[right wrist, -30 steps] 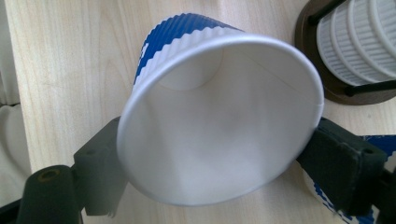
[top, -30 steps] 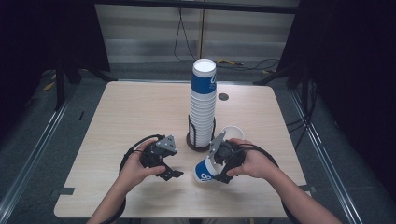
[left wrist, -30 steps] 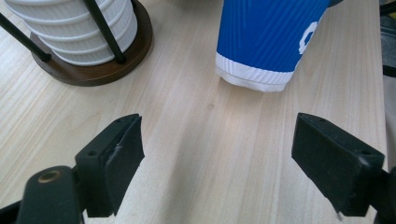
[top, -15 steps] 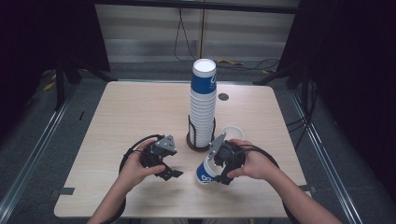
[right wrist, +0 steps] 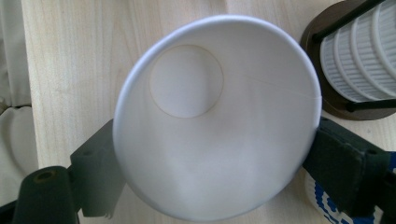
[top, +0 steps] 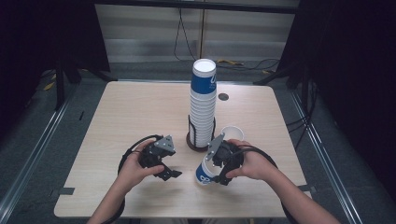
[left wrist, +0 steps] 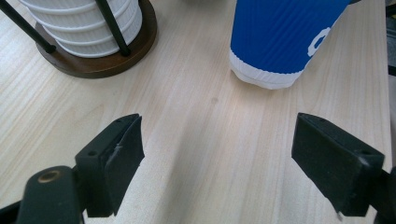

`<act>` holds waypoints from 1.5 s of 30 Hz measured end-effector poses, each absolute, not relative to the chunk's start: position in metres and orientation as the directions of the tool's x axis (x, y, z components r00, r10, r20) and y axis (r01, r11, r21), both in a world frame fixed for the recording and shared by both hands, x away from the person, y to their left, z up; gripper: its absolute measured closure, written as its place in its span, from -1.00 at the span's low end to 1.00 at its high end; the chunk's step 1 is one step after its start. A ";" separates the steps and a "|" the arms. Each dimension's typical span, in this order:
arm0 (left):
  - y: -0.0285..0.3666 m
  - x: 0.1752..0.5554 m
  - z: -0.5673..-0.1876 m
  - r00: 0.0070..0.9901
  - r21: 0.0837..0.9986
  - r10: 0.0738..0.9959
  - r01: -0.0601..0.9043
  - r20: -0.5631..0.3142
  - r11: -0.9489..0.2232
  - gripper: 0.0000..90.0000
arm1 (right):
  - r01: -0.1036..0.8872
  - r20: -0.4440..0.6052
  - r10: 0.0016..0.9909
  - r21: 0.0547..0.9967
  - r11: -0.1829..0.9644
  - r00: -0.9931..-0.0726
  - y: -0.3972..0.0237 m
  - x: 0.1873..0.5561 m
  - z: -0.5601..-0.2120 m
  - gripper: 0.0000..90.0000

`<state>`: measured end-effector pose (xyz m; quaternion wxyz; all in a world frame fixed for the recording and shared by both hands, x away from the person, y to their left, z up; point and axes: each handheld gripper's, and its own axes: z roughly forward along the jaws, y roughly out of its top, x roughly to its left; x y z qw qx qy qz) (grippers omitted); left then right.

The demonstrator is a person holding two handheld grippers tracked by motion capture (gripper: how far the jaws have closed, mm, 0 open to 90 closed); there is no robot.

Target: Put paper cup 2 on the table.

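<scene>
A recording lab or test booth: one bare wooden table [top: 140, 112] stands between black curtains [top: 42, 46] at nine and three o'clock, cables [top: 187, 32] trailing over grey floor at twelve, metal rails [top: 32, 158] alongside.

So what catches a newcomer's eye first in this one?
The tall stack of blue-and-white paper cups in its wire holder at mid-table. Just in front of it, the right gripper has a single blue cup between its jaws, which have just been opening. The left gripper sits open and empty beside it.
</scene>
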<state>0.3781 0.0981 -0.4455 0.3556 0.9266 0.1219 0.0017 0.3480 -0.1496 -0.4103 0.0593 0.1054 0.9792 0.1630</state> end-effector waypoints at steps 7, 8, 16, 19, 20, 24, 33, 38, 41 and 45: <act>0.100 0.378 -0.445 0.970 0.670 0.230 0.220 -0.075 -0.709 -0.63 | 0.189 -0.079 0.230 0.350 0.917 -0.970 -0.148 0.347 -0.411 -0.71; 0.100 0.378 -0.445 0.970 0.668 0.232 0.222 -0.076 -0.711 -0.63 | 0.188 -0.075 0.229 0.356 0.915 -0.970 -0.148 0.346 -0.411 -0.70; 0.101 0.377 -0.446 0.966 0.666 0.241 0.239 -0.092 -0.706 -0.63 | 0.182 -0.071 0.226 0.384 0.905 -0.972 -0.146 0.346 -0.415 -0.68; 0.102 0.378 -0.446 0.967 0.672 0.237 0.235 -0.091 -0.702 -0.63 | 0.180 -0.075 0.227 0.396 0.901 -0.971 -0.147 0.346 -0.416 -0.68; 0.102 0.378 -0.446 0.967 0.672 0.239 0.237 -0.091 -0.702 -0.63 | 0.185 -0.076 0.233 0.397 0.899 -0.970 -0.147 0.345 -0.416 -0.68; 0.103 0.378 -0.446 0.967 0.672 0.237 0.237 -0.094 -0.702 -0.63 | 0.175 -0.093 0.233 0.415 0.893 -0.968 -0.150 0.344 -0.417 -0.70; 0.108 0.379 -0.448 0.964 0.666 0.249 0.247 -0.094 -0.704 -0.63 | 0.201 -0.092 0.269 0.447 0.872 -0.959 -0.159 0.340 -0.412 -0.71; 0.108 0.378 -0.448 0.960 0.668 0.263 0.260 -0.099 -0.698 -0.63 | 0.209 -0.087 0.281 0.472 0.857 -0.956 -0.169 0.336 -0.412 -0.71; 0.109 0.377 -0.448 0.962 0.663 0.258 0.253 -0.093 -0.704 -0.63 | 0.222 -0.078 0.295 0.483 0.847 -0.952 -0.176 0.334 -0.413 -0.71; 0.109 0.376 -0.449 0.960 0.666 0.261 0.261 -0.102 -0.699 -0.63 | 0.244 -0.071 0.319 0.494 0.834 -0.945 -0.186 0.332 -0.415 -0.71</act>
